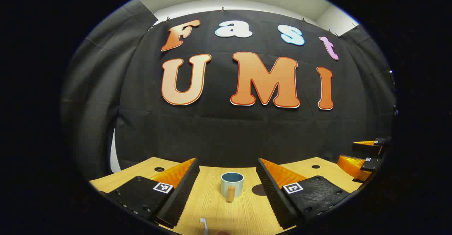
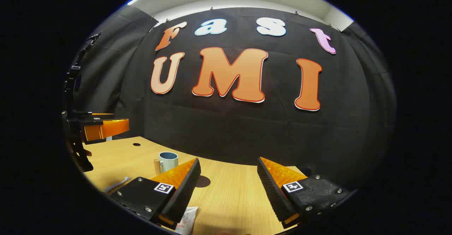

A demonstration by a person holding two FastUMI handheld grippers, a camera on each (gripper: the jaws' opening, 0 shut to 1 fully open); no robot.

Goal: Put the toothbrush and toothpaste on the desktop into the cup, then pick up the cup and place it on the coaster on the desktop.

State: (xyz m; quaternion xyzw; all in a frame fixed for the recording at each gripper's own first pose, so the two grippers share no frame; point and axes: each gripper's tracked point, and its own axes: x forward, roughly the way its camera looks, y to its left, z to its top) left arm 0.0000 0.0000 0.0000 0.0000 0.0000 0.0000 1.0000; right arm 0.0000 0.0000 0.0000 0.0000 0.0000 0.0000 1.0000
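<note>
A pale blue cup (image 1: 232, 184) with a wooden handle stands upright on the wooden desktop (image 1: 226, 210), straight ahead between the fingers of my left gripper (image 1: 227, 189), which is open and empty. A white toothbrush (image 1: 203, 225) lies near the bottom edge of the left gripper view. A dark round coaster (image 1: 259, 190) lies right of the cup, partly behind the right finger. In the right gripper view the cup (image 2: 167, 161) stands to the left, the toothbrush (image 2: 117, 184) lies left of it, and the coaster (image 2: 202, 181) peeks out beside the left finger. My right gripper (image 2: 229, 189) is open; the white toothpaste tube (image 2: 186, 220) lies under its left finger.
The other gripper (image 1: 365, 157) hangs at the far right of the left gripper view, and at the far left (image 2: 99, 127) of the right gripper view. Two round holes (image 1: 159, 169) (image 1: 315, 166) sit near the desktop's back corners. Black cloth closes the back and sides.
</note>
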